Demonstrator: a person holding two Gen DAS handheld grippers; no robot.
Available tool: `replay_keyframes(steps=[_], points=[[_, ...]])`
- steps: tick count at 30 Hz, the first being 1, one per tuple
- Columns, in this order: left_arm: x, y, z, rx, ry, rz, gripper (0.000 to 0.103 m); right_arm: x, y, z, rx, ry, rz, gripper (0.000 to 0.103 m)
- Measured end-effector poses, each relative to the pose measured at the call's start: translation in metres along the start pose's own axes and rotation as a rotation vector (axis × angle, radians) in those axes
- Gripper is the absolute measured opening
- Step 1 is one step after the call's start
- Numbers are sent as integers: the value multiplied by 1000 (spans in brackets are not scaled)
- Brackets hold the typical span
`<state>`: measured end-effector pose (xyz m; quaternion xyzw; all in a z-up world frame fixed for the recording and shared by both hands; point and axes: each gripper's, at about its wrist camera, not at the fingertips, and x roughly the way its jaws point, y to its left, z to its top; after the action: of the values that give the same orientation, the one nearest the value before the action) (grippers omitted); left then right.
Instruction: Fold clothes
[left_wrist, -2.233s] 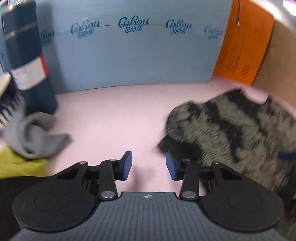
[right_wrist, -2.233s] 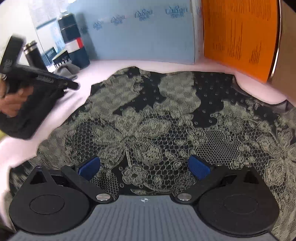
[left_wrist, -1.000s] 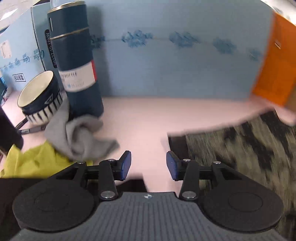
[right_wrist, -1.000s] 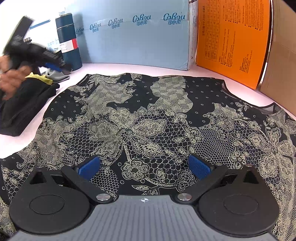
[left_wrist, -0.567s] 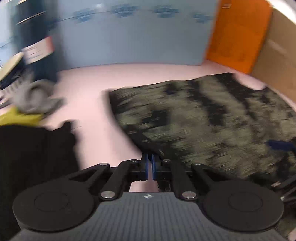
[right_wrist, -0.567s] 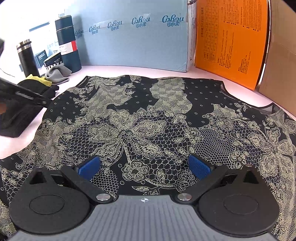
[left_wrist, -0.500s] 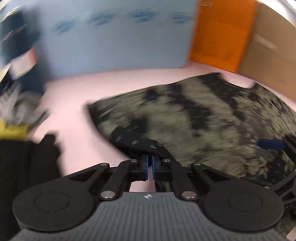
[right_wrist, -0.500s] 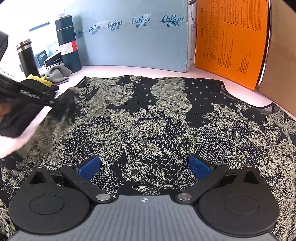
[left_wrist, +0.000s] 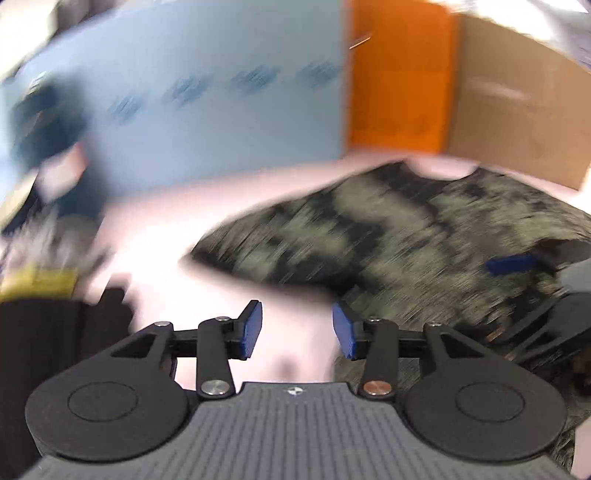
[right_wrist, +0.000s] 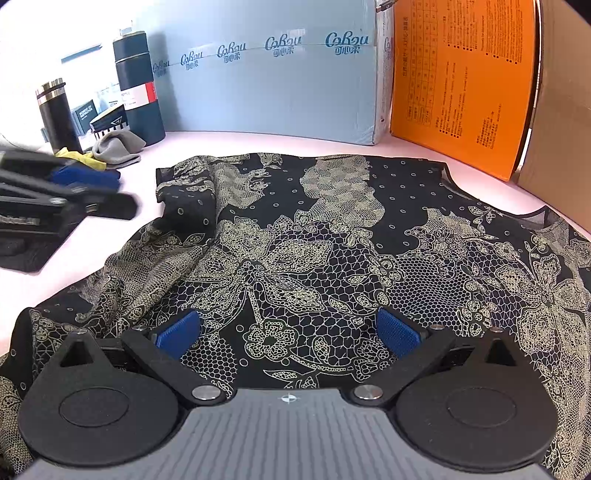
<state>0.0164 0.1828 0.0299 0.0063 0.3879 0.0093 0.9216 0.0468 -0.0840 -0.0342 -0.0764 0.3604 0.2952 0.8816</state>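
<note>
left gripper (left_wrist: 297, 330): spread, empty, has just let go of sleeve | right gripper (right_wrist: 288, 332): spread, hovering over top | top (right_wrist: 332, 236): on table, left sleeve folded inward, bunched | likely first fold; left view blurred

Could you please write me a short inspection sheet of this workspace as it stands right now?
Surface: pale pink tabletop, bare along the back edge.
Job's things: black top with cream lace print spread flat; its left sleeve is folded in over the body and rumpled.
Clutter: grey cloth, yellow cloth, dark blue flask, black flask, striped cup, black garment, all at the left.
Grippers: left gripper open, empty, over bare table; right gripper open wide above the top.
Cables: nothing seen.
Surroundings: blue carton, orange box, brown cardboard behind.
</note>
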Motion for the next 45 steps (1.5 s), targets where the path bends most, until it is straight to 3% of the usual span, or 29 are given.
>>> replay_keyframes(steps=[2, 5, 11, 15, 16, 18, 20, 22, 24, 27, 30, 33, 39, 40, 41, 42, 44, 45], points=[[4, 15, -9, -49, 55, 26, 40, -4, 2, 12, 21, 31, -25, 102], [3, 17, -16, -53, 79, 18, 40, -23, 16, 43, -15, -26, 8, 102], [1, -4, -16, 31, 67, -37, 42, -20, 72, 117, -359, -89, 119, 102], [-4, -9, -22, 87, 73, 34, 51, 28, 105, 144, -503, -88, 161, 100], [-7, -7, -25, 97, 71, 50, 52, 45, 112, 144, -524, -67, 179, 96], [-14, -1, -30, 103, 69, 79, 55, 78, 122, 137, -548, -7, 206, 76], [-22, 5, -36, 100, 65, 106, 59, 105, 120, 127, -524, 68, 192, 36], [-28, 9, -39, 92, 60, 124, 61, 114, 103, 124, -364, 78, 233, 31], [-31, 10, -39, 86, 51, 128, 62, 115, 77, 130, -138, 82, 282, 6], [-29, 6, -34, 111, 28, 135, 63, 95, 20, 133, 250, -24, 413, 4], [-22, 1, -24, 131, 7, 107, 65, 77, -36, 106, 562, -105, 352, 4], [-11, -7, -10, 128, 4, 45, 67, 67, -68, 74, 713, -110, 300, 4], [12, -30, 10, 132, 50, -109, 70, 59, -84, 44, 842, -133, 344, 9], [10, -35, 10, 142, 48, -134, 68, 59, -85, 44, 840, -131, 349, 9], [9, -40, 11, 152, 46, -159, 59, 58, -85, 45, 838, -128, 353, 9], [8, -45, 12, 162, 45, -184, 36, 57, -85, 45, 837, -126, 358, 9], [6, -54, 13, 183, 41, -233, 14, 57, -86, 47, 832, -118, 354, 9], [4, -59, 13, 193, 40, -258, 11, 57, -86, 48, 822, -113, 348, 10]])
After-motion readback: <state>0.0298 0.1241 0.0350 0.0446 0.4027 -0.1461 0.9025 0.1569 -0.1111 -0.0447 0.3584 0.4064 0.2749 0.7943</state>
